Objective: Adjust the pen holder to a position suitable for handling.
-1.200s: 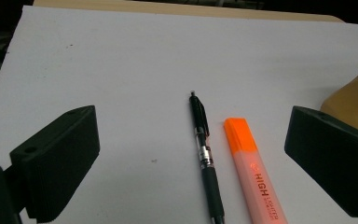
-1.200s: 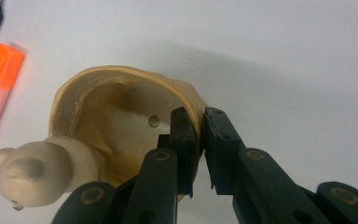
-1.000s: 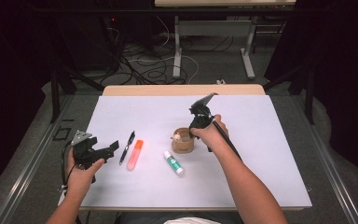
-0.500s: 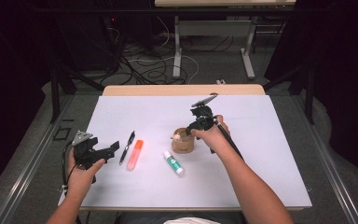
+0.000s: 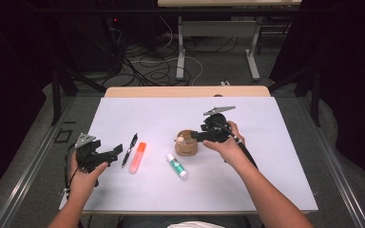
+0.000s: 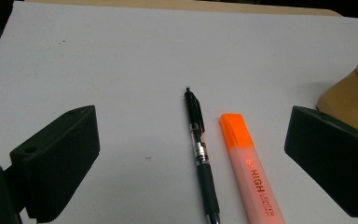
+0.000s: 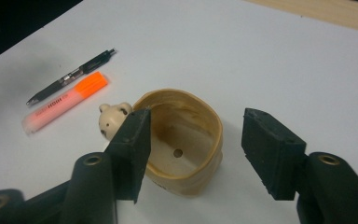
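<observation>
A tan round cup [image 5: 186, 143] with a small bear head on its side stands mid-table; in the right gripper view the cup [image 7: 184, 149] is empty, with a hole in its bottom. My right gripper [image 5: 197, 137] hovers at the cup's right side. Its jaws have just been opening and now stand apart above the rim, pressing on nothing [image 7: 198, 121]. My left gripper [image 5: 116, 149] rests at the left, wide open [image 6: 191, 121], pointing at a black pen [image 6: 200, 154] and an orange highlighter [image 6: 249, 172].
A white glue stick [image 5: 177, 165] with a green label lies in front of the cup. The pen [image 5: 129, 149] and highlighter [image 5: 137, 157] lie side by side left of it. The white sheet [image 5: 266, 166] covers the table, with bare room at right and back.
The right gripper's jaws have spread apart and the hand has drawn back a little to the right, away from the cup. The cup and the left hand have stayed put.
</observation>
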A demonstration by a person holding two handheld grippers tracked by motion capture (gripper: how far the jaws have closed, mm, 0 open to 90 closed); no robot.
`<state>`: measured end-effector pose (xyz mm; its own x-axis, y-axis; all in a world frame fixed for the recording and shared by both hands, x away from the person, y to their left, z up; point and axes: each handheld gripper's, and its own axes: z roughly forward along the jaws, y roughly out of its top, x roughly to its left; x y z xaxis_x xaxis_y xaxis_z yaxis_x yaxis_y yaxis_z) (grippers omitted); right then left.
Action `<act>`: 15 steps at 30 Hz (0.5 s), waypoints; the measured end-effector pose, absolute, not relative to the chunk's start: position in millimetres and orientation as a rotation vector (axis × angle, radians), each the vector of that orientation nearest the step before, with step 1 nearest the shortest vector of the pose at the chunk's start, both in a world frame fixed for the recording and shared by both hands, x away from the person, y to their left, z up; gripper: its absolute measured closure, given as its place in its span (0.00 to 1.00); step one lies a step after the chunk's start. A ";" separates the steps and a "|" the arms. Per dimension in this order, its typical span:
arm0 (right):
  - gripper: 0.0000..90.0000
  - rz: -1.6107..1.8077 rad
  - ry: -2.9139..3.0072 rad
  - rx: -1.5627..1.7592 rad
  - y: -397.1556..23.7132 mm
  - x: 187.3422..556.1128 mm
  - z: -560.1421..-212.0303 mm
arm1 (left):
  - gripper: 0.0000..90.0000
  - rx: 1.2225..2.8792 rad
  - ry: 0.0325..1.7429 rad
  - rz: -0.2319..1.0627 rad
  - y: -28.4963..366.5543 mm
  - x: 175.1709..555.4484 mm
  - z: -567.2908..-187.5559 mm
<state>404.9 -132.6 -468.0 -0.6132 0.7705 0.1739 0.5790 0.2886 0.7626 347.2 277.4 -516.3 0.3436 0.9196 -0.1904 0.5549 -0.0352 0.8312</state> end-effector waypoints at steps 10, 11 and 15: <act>0.35 1.375 2.238 1.150 -158.8 377.1 -467.4 | 0.05 1.722 1.322 0.501 274.4 346.5 -516.3; 0.34 1.383 2.228 1.138 -162.7 374.5 -467.8 | 0.05 1.722 1.323 0.501 273.9 346.4 -516.3; 0.30 1.385 2.155 1.129 -183.0 363.6 -472.1 | 0.06 1.717 1.321 0.498 272.0 346.0 -515.9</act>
